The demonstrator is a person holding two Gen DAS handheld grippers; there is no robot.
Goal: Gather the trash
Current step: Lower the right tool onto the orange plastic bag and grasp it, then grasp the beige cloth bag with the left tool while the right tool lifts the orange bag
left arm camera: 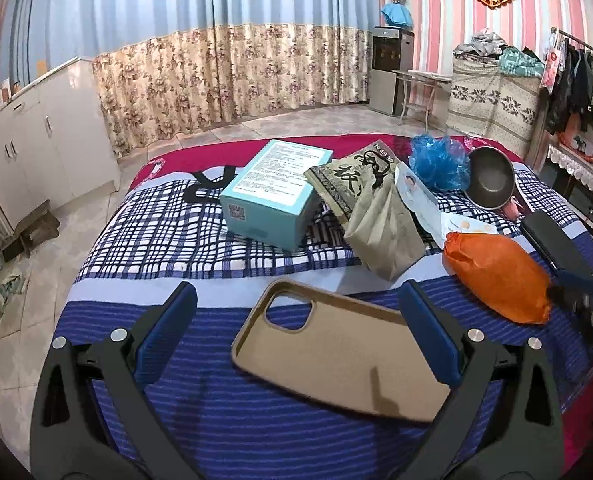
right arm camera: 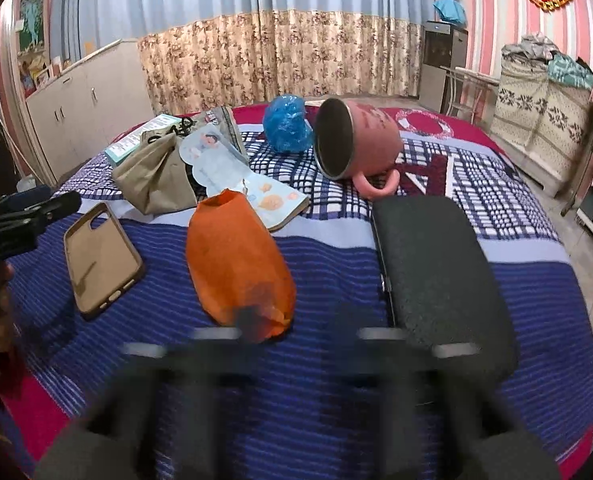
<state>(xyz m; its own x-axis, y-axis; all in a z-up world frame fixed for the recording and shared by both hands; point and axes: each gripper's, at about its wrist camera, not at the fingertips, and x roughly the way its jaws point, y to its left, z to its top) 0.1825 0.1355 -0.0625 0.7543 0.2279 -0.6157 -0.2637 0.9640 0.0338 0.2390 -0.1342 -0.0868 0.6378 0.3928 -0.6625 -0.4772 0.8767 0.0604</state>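
A tan phone case (left arm camera: pixel 342 350) lies flat on the striped bedspread (left arm camera: pixel 224 412), between the spread blue pads (left arm camera: pixel 164 332) of the left gripper (left arm camera: pixel 296 332), untouched. At two o'clock from it sits an orange bag (left arm camera: pixel 496 276), with a crumpled blue plastic bag (right arm camera: pixel 288 124) farther off at twelve, beside a tipped pink mug (right arm camera: pixel 356 140). The right gripper (right arm camera: pixel 296 336) is badly blurred; its jaws seem apart, nothing between them, just short of the orange bag.

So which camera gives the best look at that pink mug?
The right wrist view: the pink mug lies on its side, with body, handle and dark inside visible. The left wrist view shows mostly its dark open mouth.
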